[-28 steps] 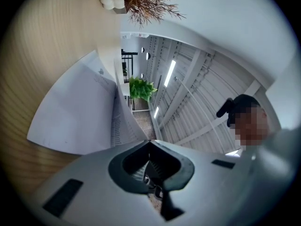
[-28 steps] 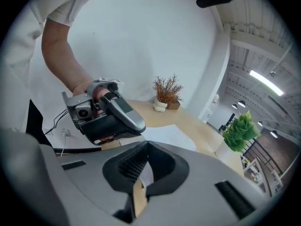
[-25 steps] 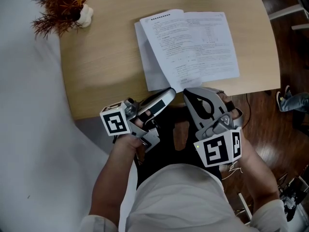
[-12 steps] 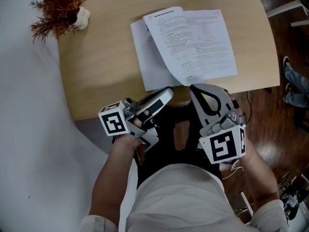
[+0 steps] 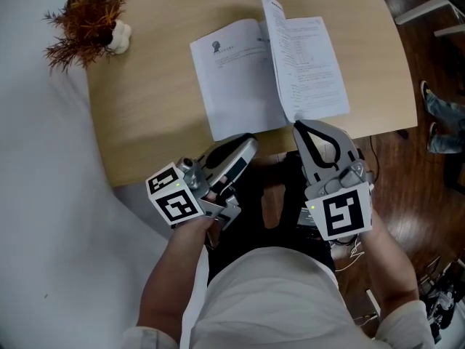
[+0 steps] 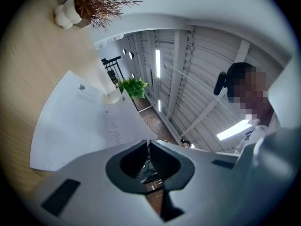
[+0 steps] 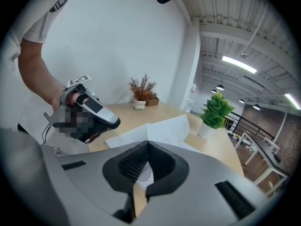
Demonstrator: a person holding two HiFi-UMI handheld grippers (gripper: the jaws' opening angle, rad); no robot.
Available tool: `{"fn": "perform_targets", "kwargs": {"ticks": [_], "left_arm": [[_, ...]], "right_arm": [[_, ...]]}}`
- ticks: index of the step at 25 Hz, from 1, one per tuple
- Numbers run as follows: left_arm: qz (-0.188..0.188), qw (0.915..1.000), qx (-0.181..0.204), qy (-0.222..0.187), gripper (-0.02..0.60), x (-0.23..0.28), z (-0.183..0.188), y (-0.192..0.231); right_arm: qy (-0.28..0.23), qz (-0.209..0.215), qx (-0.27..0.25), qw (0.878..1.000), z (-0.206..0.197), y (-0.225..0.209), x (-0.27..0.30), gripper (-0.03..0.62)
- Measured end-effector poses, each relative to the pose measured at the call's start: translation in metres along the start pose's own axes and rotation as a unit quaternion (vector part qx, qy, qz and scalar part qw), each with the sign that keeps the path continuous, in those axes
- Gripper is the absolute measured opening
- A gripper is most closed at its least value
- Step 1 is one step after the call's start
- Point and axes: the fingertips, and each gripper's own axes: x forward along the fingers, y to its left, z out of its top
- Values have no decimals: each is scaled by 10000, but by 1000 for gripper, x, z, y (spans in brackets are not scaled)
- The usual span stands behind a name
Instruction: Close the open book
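Note:
An open book [image 5: 232, 71] of white printed pages lies on the round wooden table [image 5: 145, 107]. One page [image 5: 272, 49] stands upright over the spine, and the left page under it shows. My right gripper [image 5: 296, 125] is shut at the book's near edge, and the lower corner of the standing page [image 7: 169, 128] runs into the seam of its jaws. My left gripper [image 5: 251, 141] is shut on nothing, just off the table's near edge and left of the book. From the left gripper view the book [image 6: 80, 121] lies beyond the closed tips [image 6: 148, 141].
A dried reddish plant in a white vase [image 5: 91, 17] stands at the table's far left. A green potted plant [image 7: 216, 109] sits at the far side. The table's near edge runs right in front of both grippers. Dark wood floor and someone's foot [image 5: 439, 115] show at right.
The page that leaned over the left side now stands upright. My right gripper has shifted right and slightly further onto the table with it. The left gripper has rolled in place.

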Motion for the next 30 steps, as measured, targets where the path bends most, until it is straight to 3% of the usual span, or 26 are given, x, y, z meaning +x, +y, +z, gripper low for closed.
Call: {"fn": "perform_targets", "kwargs": {"ticks": [10,30], "left_arm": [[408,9975,574,-5,0,15,3,2],[507,9973,503,192,0,56,-14,7]], "right_arm": [[54,-98,3,9999,-11,-20,-6,3],[357,-214,322,9986,-54,-46,-9,3]]}}
